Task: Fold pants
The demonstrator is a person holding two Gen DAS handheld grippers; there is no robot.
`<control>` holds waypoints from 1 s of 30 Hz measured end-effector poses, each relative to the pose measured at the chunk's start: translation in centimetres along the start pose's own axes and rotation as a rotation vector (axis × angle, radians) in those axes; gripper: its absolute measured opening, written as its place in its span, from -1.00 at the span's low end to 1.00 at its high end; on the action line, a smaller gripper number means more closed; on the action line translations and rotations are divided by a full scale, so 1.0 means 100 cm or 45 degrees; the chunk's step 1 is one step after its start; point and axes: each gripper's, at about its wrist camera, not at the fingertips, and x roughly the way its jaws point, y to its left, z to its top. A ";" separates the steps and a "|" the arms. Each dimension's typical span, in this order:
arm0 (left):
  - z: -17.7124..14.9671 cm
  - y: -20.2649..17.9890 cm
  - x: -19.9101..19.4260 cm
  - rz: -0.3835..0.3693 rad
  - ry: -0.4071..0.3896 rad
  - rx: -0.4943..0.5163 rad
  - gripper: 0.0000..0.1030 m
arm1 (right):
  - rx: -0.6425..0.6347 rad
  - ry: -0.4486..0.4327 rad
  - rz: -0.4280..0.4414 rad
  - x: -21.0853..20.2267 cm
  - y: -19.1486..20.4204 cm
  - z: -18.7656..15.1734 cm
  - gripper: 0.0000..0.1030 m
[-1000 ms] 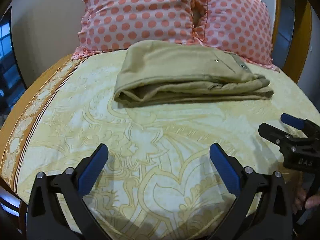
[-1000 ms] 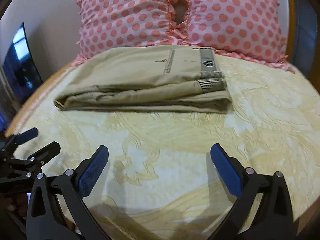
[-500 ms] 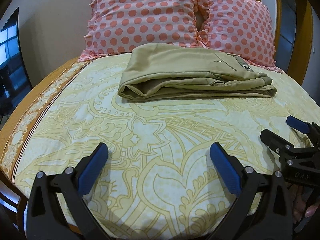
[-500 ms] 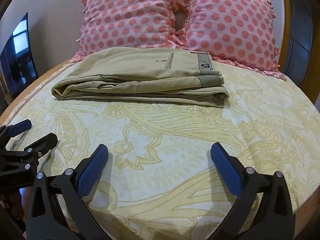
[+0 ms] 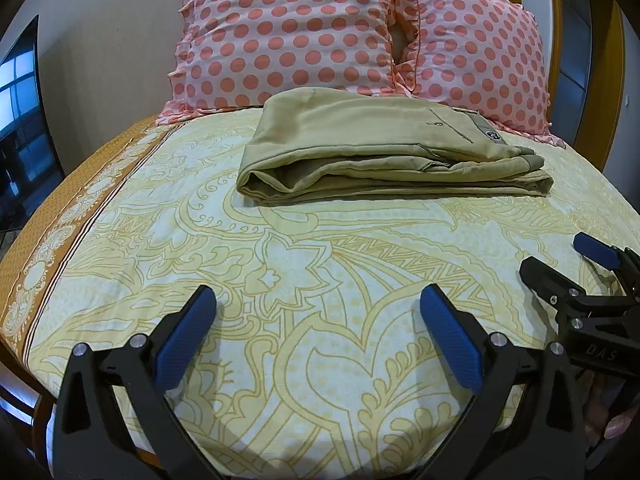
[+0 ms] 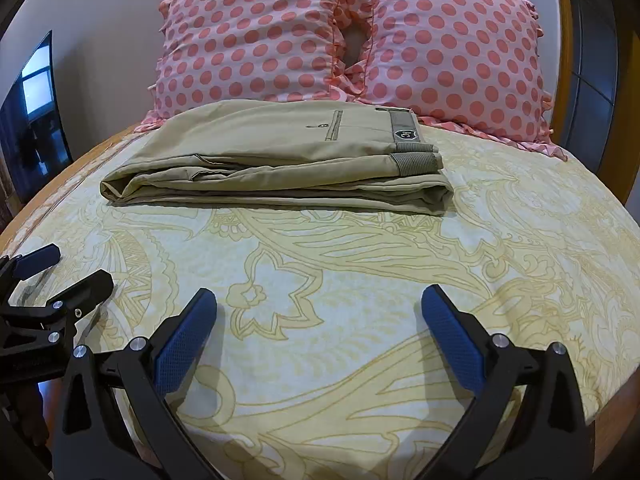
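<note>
Khaki pants point(image 5: 384, 156) lie folded in a flat stack on the yellow patterned bedsheet point(image 5: 304, 280), just in front of the pillows; they also show in the right wrist view point(image 6: 280, 164), waistband to the right. My left gripper point(image 5: 318, 304) is open and empty, low over the sheet near the bed's front edge, well short of the pants. My right gripper point(image 6: 319, 304) is open and empty, beside it to the right. Each gripper shows in the other's view: the right one point(image 5: 568, 260), the left one point(image 6: 68, 268).
Two pink polka-dot pillows point(image 5: 288, 36) point(image 6: 456, 48) lean against the wall behind the pants. The sheet's orange border point(image 5: 60, 216) marks the left bed edge. A dark screen point(image 6: 32, 120) stands at far left. A wooden frame point(image 5: 616, 92) rises at right.
Both grippers have pulled back and dropped lower toward the bed's front edge, staying open. The folded pants have not moved.
</note>
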 end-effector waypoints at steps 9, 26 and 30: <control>0.000 0.000 0.000 0.000 0.000 0.000 0.97 | 0.000 0.000 0.000 0.000 0.000 0.000 0.97; 0.002 0.000 0.000 0.006 0.001 -0.008 0.97 | -0.002 0.000 0.003 0.000 -0.001 0.000 0.97; 0.003 -0.001 0.000 0.015 -0.006 -0.015 0.97 | -0.003 -0.001 0.003 0.000 -0.001 0.000 0.97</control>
